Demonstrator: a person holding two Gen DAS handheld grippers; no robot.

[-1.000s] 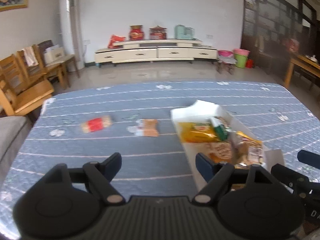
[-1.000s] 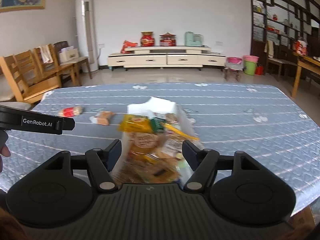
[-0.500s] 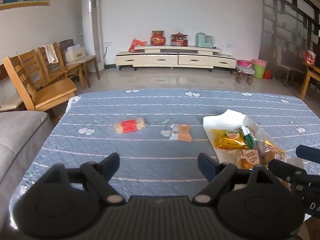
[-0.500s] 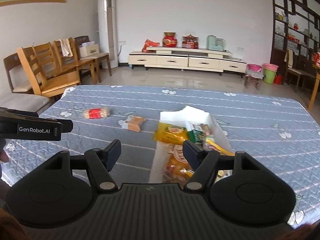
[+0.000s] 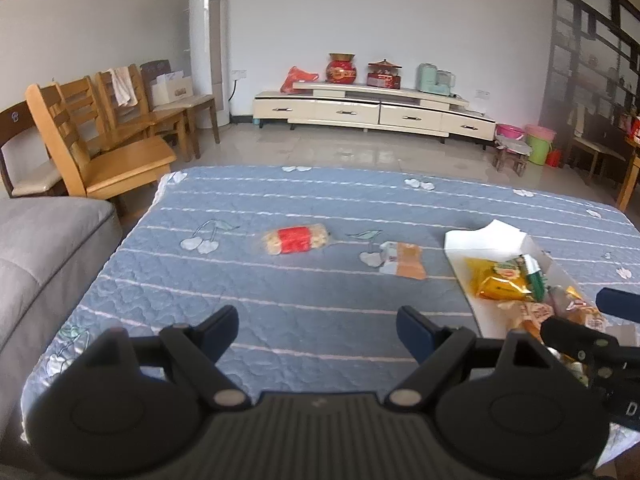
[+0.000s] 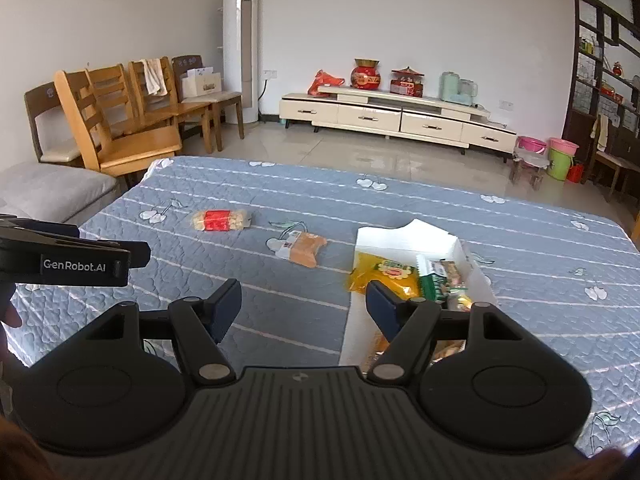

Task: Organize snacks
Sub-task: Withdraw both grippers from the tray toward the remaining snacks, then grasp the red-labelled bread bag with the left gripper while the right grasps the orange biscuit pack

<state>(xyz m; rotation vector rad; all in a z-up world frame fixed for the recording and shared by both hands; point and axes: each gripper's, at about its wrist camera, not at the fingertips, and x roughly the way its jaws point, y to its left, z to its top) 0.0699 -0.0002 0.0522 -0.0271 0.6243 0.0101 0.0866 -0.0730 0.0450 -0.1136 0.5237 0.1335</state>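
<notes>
A white open box (image 5: 486, 236) (image 6: 404, 236) holding several snack packets, a yellow bag (image 5: 498, 278) (image 6: 386, 276) among them, lies on the blue quilted table. Two packets lie loose to its left: a red-banded cracker pack (image 5: 294, 240) (image 6: 220, 220) and an orange-and-white packet (image 5: 402, 260) (image 6: 302, 248). My left gripper (image 5: 318, 330) stands open over bare cloth, well short of both loose packets. My right gripper (image 6: 304, 304) is open too, nothing between its fingers, its right finger in front of the box's left side. The left gripper's body (image 6: 64, 260) shows at the left edge of the right wrist view.
The blue quilted cloth (image 5: 320, 200) covers the whole table. A grey sofa (image 5: 40, 248) adjoins the left edge, with wooden chairs (image 5: 104, 136) behind it. Across the tiled floor stand a cream TV cabinet (image 5: 372, 110) and a white floor air conditioner (image 5: 210, 48).
Both grippers have shifted left across the table. The box has slid toward the right in both views, and the two loose packets now sit nearer the middle. Both stay open.
</notes>
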